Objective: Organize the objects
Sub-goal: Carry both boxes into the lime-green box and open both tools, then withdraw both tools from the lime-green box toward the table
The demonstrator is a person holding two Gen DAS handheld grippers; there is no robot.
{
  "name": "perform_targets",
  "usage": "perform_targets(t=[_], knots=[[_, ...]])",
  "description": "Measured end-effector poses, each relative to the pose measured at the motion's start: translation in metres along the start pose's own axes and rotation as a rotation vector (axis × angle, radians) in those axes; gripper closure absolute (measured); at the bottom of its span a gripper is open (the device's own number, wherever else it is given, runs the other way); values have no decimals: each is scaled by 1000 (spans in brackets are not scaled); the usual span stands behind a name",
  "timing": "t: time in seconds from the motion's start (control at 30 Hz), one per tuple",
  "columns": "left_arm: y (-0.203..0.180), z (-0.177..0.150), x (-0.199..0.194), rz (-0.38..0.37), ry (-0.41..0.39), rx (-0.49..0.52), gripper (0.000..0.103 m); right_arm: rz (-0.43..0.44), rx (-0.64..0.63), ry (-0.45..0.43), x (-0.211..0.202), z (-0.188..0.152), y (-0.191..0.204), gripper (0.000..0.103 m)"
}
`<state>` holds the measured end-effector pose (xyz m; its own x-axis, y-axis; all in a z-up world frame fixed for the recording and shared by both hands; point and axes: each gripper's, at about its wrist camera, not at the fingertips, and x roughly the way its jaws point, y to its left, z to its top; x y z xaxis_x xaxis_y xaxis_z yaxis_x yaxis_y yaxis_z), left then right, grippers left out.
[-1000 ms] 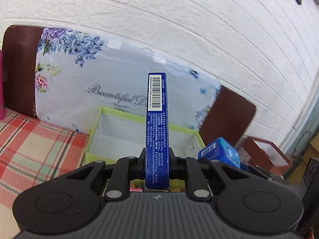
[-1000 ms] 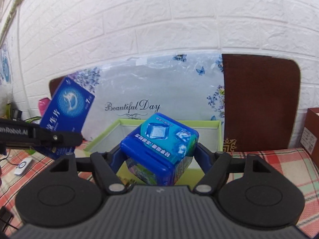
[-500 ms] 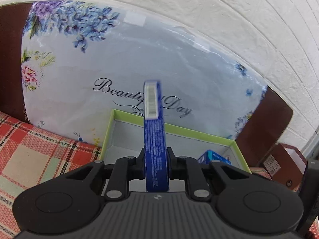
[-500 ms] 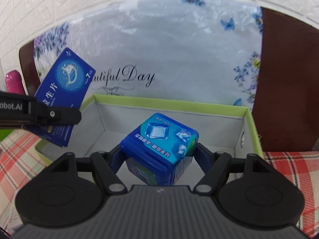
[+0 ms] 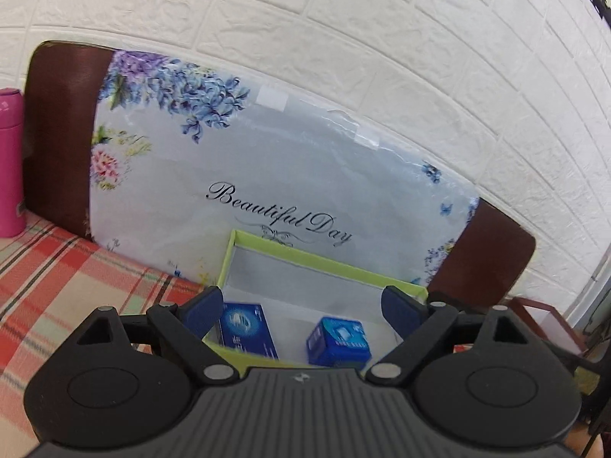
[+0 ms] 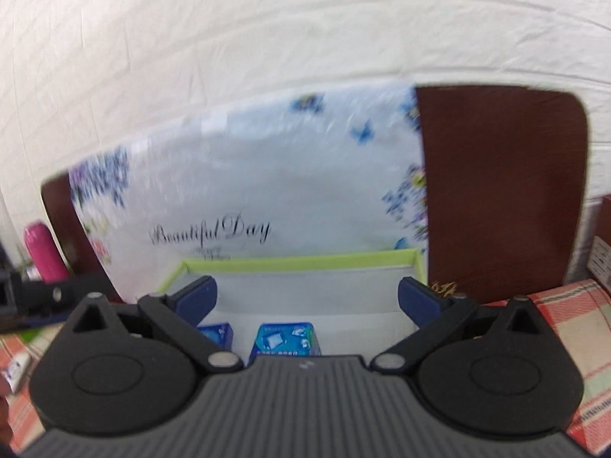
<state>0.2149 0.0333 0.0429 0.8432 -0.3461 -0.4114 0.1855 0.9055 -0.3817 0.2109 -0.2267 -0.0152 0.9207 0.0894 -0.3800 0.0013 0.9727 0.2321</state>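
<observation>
Both boxes now lie in the green tray [image 5: 305, 257], flat box [image 5: 248, 330] lengthwise toward camera, tongs wide.

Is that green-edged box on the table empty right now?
No. The green-edged box holds a flat blue box and a blue cube-shaped box on its floor.

The left gripper [image 5: 302, 301] and the right gripper [image 6: 307, 294] each fill the lower part of their own view, jaws spread wide after just opening, with nothing pressed between the blue pads.
</observation>
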Motion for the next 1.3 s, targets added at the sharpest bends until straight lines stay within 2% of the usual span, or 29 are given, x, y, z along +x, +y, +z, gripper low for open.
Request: perform_targets(t=[0.23, 0.37, 0.53, 0.63, 0.7, 0.87, 1.0, 1.2, 1.3], knots=[[-10, -37, -50, 43, 30, 4, 10, 50, 71, -55, -81, -16, -20, 0], [-11, -68, -69, 34, 87, -18, 10, 65, 86, -35, -114, -41, -30, 0], [-20, -107, -77, 26, 173, -2, 10, 38, 117, 16, -143, -73, -46, 0], [-25, -126, -79, 26, 225, 7, 10, 43, 144, 59, -154, -91, -56, 0], [-29, -135, -81, 22, 244, 18, 10, 40, 152, 51, -162, -106, -59, 0], [-41, -147, -91, -8, 243, 67, 11, 73, 71, 124, -174, -132, -57, 0], [-52, -151, -94, -46, 232, 113, 15, -17, -9, 154, -173, -136, -51, 0], [-65, -154, -90, -88, 237, 178, 29, -27, 11, 126, -172, -133, -61, 0], [-69, -154, -81, -91, 237, 191, 30, -26, 18, 138, -170, -135, -63, 1]])
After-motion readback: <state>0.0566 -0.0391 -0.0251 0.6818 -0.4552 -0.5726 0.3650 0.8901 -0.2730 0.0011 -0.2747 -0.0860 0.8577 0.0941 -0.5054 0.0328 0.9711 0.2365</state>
